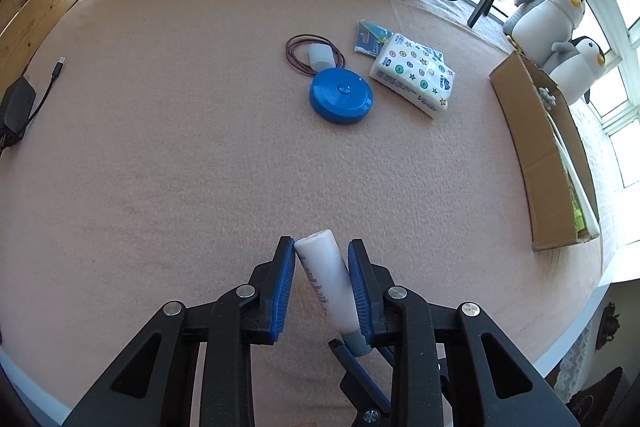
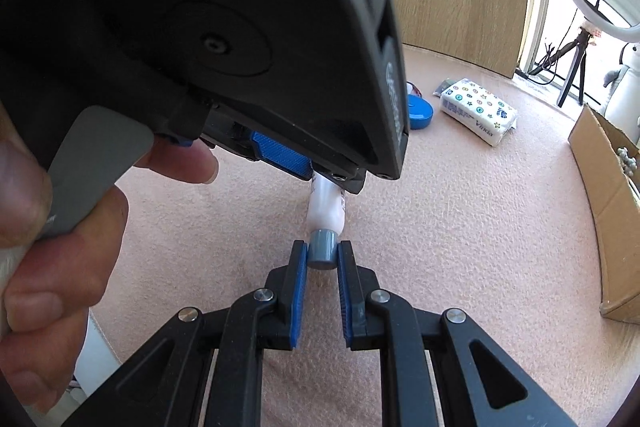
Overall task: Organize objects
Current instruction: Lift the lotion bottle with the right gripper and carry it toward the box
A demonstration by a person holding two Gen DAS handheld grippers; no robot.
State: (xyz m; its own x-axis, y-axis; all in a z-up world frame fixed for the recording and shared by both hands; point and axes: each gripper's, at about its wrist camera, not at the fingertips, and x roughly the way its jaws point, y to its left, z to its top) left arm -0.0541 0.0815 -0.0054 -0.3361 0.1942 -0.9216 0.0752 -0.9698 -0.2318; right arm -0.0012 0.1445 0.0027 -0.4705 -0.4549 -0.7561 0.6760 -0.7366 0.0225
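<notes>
Near the table's front edge, my left gripper (image 1: 322, 281) squeezes the white tube (image 1: 326, 283) while my right gripper (image 2: 322, 261) pinches its grey cap (image 2: 322, 251). Tissue pack (image 1: 414, 75) and blue case (image 1: 341, 95) still wait beside the cardboard box (image 1: 540, 163).

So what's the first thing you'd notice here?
A white tube held by both grippers at once: the left gripper squeezes its body, the right gripper pinches its grey cap. Farther back on the pink mat lies a round blue case.

Both grippers (image 1: 320, 247) (image 2: 322, 251) clamped — jaws pressing.
</notes>
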